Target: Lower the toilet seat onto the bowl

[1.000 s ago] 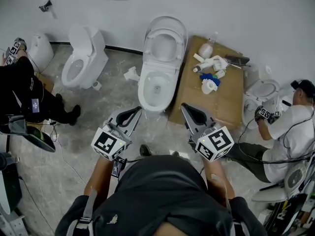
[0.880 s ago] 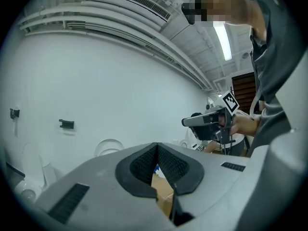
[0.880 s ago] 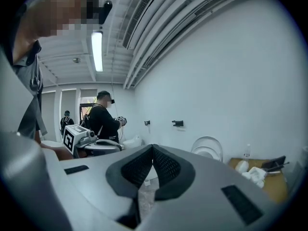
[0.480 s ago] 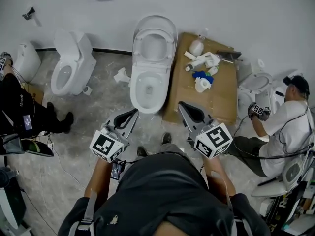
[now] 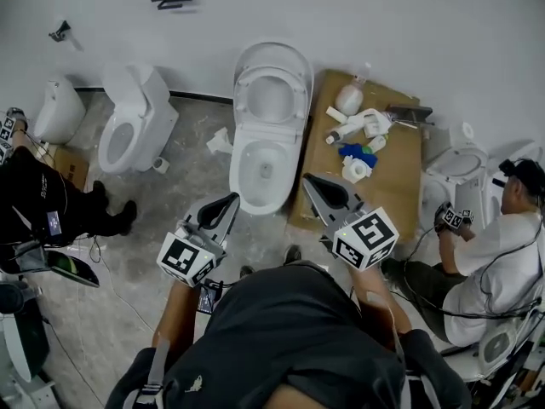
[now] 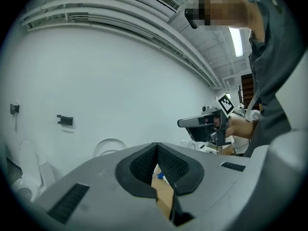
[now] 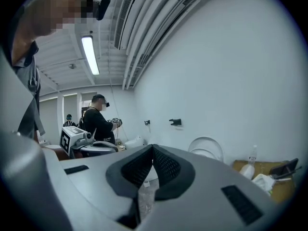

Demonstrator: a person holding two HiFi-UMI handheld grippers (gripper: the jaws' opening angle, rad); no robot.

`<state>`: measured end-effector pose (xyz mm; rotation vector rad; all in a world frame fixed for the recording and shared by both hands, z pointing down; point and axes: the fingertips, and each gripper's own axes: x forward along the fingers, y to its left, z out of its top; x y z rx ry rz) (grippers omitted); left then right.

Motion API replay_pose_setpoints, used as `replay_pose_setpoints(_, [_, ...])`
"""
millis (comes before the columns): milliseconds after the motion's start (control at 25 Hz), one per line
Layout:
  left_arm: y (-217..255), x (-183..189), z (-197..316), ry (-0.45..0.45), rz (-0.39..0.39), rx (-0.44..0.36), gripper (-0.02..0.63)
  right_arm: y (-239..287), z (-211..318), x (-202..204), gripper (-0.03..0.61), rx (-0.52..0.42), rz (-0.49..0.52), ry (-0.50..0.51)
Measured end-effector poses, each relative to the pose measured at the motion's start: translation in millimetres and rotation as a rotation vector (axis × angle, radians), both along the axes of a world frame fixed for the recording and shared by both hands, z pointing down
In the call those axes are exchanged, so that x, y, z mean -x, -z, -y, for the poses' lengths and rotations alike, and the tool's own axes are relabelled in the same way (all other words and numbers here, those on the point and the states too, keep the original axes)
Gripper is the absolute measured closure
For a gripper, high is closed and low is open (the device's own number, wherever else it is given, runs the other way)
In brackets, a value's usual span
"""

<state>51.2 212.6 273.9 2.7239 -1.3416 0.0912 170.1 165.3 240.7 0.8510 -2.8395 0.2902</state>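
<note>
head view looks steeply down on a white toilet in the upper middle of the frame. its toilet seat (image 5: 271, 94) stands raised, tipped back toward the wall with the lid (image 5: 274, 51) behind it, and the bowl (image 5: 264, 170) lies uncovered below it. the left gripper (image 5: 230, 199) and the right gripper (image 5: 311, 181) sit in the lower middle of the frame, one on each side of the bowl's near end, both short of the toilet and touching nothing.

left gripper view shows the left gripper (image 6: 156, 146) with its ribbed pads met at the tip and nothing caught between them; the raised seat shows pale against the wall to the left of the jaws. right gripper view shows the right gripper (image 7: 153, 148) likewise closed and empty, with the raised seat to the right of the jaws.

to the right of the bowl lies a cardboard sheet (image 5: 387, 177) with white bottles (image 5: 356, 124) and a blue item on it. a second toilet (image 5: 134, 119) stands at upper left. a person in white (image 5: 498, 245) sits at the right edge, and a person in black (image 5: 38, 198) is at the left edge.
</note>
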Motion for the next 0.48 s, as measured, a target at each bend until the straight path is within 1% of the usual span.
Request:
replay_pose_setpoints(200, [-4.3,-12.6,28.0,0.048,0.009,0.004,0.611,-8.3,32.8,-5.3,0.571,0.009,0.012,0.058])
replay_pose_setpoints(280, [-7.3,-15.1,38.8,0.061,0.000,0.011,0.611,-14.4,47.5,-7.3,0.571,0.014,0.003,0.061])
replay_pose_setpoints(400, [-11.4,-12.3,48.4,0.039,0.003,0.015,0.611,-20.3,59.6,-1.9,0.571,0.032,0.008,0.044])
replay_pose_setpoints(480, [-14.2,-2.1,59.8,0.026,0.001,0.018,0.611,-22.3,67.8,6.1,0.571,0.033,0.004,0.033])
